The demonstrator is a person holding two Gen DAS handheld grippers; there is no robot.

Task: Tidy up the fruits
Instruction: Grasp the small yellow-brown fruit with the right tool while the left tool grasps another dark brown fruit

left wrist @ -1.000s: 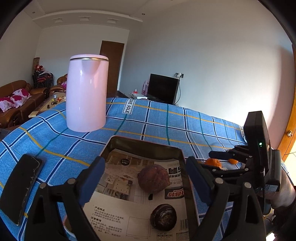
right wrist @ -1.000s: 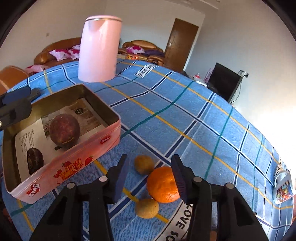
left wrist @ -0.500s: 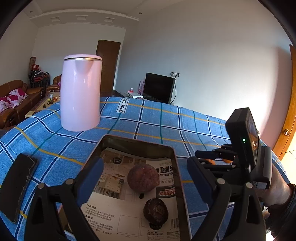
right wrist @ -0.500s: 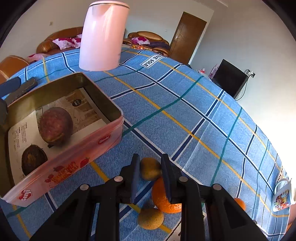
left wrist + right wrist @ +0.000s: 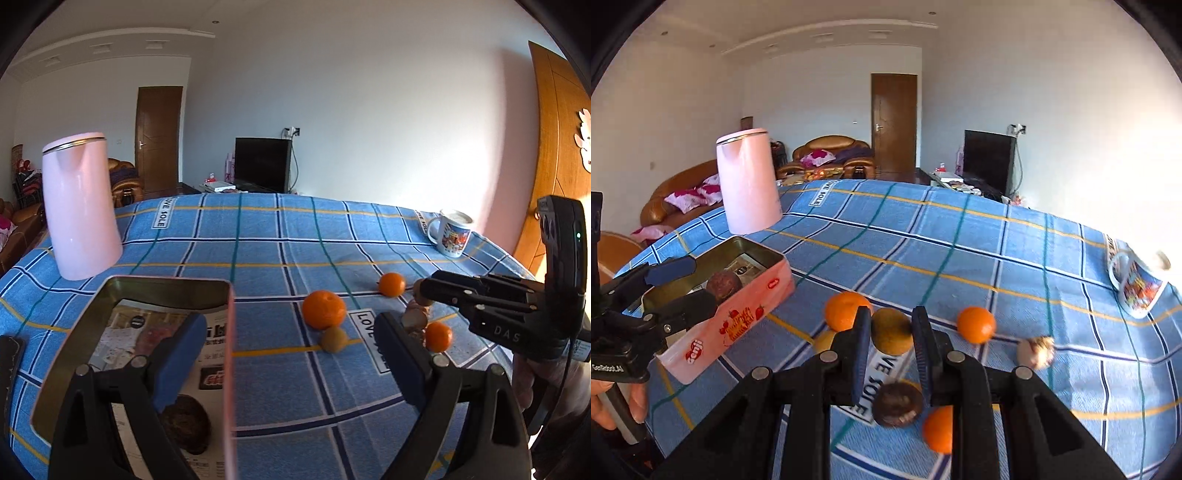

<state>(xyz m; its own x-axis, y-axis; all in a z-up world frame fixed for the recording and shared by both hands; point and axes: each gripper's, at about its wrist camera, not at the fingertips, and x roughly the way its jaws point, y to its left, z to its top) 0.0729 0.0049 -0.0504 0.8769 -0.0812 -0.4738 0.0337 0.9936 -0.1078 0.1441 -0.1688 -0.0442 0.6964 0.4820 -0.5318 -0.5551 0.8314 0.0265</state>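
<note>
My right gripper (image 5: 888, 345) is shut on a small yellow-brown fruit (image 5: 891, 330) and holds it above the blue checked tablecloth. Oranges (image 5: 844, 310) (image 5: 976, 325) (image 5: 940, 430), a dark round fruit (image 5: 897, 404) and a pale fruit (image 5: 1034, 352) lie on the cloth around it. A pink tin box (image 5: 731, 317) at the left holds two dark fruits (image 5: 723, 284) (image 5: 186, 424). My left gripper (image 5: 288, 362) is open and empty over the box's right edge (image 5: 229, 362). The right gripper shows at the right in the left wrist view (image 5: 421, 290).
A tall pink kettle (image 5: 81, 206) stands at the far left of the table. A printed mug (image 5: 452, 236) stands at the far right. A dark phone (image 5: 9, 365) lies left of the box. A second yellow-brown fruit (image 5: 333, 339) lies beside the big orange (image 5: 324, 308).
My right gripper closed on the small yellow-brown fruit and lifted it off the cloth. My left gripper swung to the right, away from the box's middle.
</note>
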